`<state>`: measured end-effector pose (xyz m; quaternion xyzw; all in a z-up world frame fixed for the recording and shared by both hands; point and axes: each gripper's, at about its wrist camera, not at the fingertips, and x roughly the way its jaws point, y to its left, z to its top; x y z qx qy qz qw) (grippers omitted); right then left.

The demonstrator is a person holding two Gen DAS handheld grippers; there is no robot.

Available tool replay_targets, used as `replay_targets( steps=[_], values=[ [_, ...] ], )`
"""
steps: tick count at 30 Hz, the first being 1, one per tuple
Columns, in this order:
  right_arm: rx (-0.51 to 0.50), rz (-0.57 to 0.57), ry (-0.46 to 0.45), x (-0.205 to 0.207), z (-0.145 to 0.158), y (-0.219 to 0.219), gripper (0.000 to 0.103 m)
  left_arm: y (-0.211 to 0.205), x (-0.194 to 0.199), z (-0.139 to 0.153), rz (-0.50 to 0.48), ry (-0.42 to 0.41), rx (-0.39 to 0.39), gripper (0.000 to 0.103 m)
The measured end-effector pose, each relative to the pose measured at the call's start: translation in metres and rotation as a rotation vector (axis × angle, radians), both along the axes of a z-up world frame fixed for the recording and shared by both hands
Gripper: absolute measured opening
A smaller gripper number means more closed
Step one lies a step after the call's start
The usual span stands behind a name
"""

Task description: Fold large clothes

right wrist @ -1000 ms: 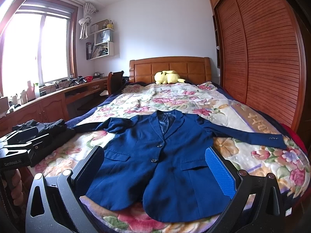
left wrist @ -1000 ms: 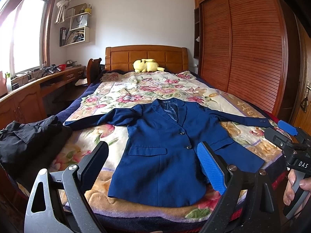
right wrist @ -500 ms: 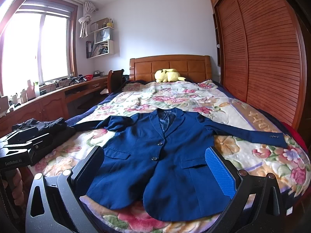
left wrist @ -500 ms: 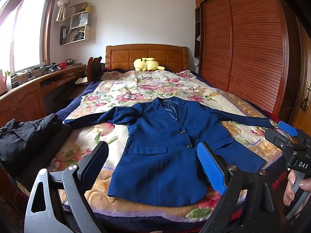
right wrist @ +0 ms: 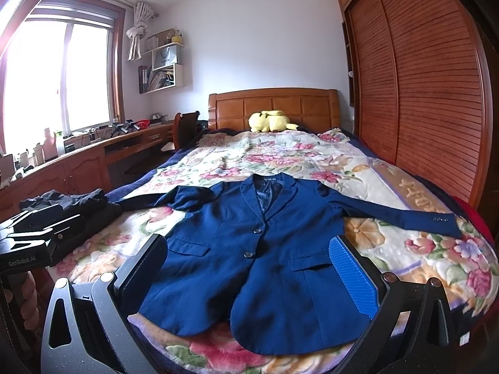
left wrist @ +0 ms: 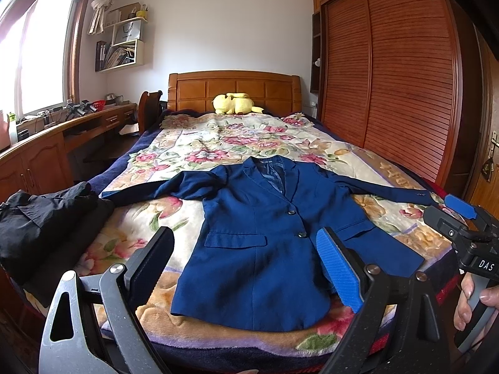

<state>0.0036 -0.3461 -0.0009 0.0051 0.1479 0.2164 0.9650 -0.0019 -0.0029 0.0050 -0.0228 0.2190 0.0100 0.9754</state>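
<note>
Jaws spread wide and empty on both the left gripper (left wrist: 244, 268) and right gripper (right wrist: 249, 275), the blue jacket (left wrist: 265, 233) lies flat and unfolded on the bed (left wrist: 218, 143), every fold yet to do.

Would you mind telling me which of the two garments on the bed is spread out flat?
The blue blazer, buttoned and face up mid-bed with both sleeves stretched outward. The black garment sits bunched in a heap at the bed's left edge.
</note>
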Motion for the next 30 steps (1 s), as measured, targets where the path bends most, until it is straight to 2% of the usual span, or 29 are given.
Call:
replay_targets(
  steps=[16, 23, 30],
  values=[
    [0.001, 0.011, -0.008, -0.001, -0.002, 0.0, 0.103, -0.001, 0.0, -0.002, 0.002, 0.001, 0.0, 0.093],
    [-0.012, 0.021, 0.012, 0.009, -0.009, 0.005, 0.103, -0.003, 0.007, -0.022, 0.021, 0.033, 0.006, 0.093],
    [-0.022, 0.047, 0.049, 0.029, -0.019, 0.017, 0.103, 0.012, 0.017, -0.042, 0.054, 0.072, -0.001, 0.093]
  ],
)
